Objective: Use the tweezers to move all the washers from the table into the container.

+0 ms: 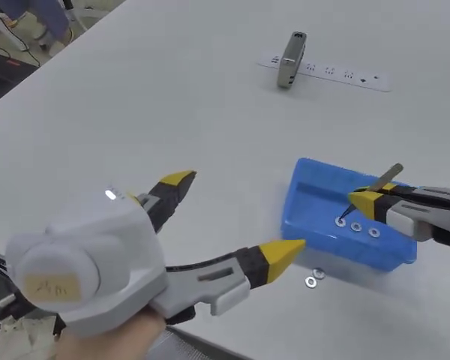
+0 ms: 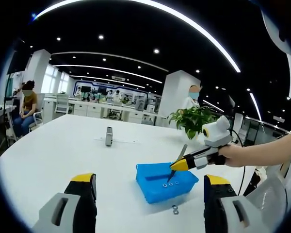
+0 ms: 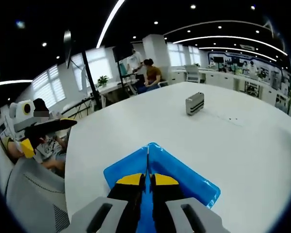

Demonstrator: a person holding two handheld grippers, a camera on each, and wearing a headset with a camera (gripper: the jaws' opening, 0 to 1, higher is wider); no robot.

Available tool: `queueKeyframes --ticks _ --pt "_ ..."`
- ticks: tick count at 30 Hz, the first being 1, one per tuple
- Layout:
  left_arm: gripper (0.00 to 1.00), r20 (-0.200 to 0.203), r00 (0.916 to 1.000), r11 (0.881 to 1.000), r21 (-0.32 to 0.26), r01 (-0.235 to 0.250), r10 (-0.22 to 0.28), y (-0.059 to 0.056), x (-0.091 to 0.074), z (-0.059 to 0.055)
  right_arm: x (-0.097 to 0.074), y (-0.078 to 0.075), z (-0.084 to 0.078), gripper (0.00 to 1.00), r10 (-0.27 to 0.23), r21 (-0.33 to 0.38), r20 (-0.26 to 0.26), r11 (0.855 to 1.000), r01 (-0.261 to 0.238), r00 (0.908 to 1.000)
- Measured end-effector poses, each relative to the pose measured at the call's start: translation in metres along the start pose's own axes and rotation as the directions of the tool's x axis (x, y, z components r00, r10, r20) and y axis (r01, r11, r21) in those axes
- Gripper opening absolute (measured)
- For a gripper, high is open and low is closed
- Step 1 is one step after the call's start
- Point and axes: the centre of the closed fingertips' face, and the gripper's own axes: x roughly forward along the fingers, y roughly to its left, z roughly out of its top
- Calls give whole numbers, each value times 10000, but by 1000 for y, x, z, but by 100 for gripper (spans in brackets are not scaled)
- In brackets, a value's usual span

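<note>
left gripper point(image 1: 232, 215): jaws wide apart, holding nothing, sitting at 7 o'clock in the head view over the white table point(image 1: 172, 105). right gripper point(image 1: 367, 202): comes in from 3 o'clock, jaws pinched narrow on the tweezers point(image 1: 388, 177). The tweezer tip points down into the blue container point(image 1: 352, 249), which is at 4 o'clock of frame centre. Can't tell whether the tip has a washer in it. three washers point(image 1: 356, 226) lie in a row on the container floor, right beside the tip. two washers point(image 1: 314, 278) sit on the table close together, just outside the container's near wall at its 7 o'clock. power strip point(image 1: 337, 73) is well apart at the container's 12 o'clock, with a grey boxy device point(image 1: 291, 58) at its left end. In the right gripper view its own jaws are nearly together around the tweezers, with the container straight ahead.
</note>
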Motion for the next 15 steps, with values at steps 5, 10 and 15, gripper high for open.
queueKeyframes --ticks 5,10,15 --pt "93 -74 10000 10000 61 41 -41 -1 0 -1 -17 21 13 3 316 -155 516 9994 -309 9982" --pt "93 -67 10000 10000 74 55 -55 -2 0 -1 -25 50 8 3 1444 -424 474 9889 -1424 9884" --pt "93 -93 9999 9999 93 118 -117 -3 1 -2 -20 61 -14 3 1708 -892 -219 9810 -1721 9851"
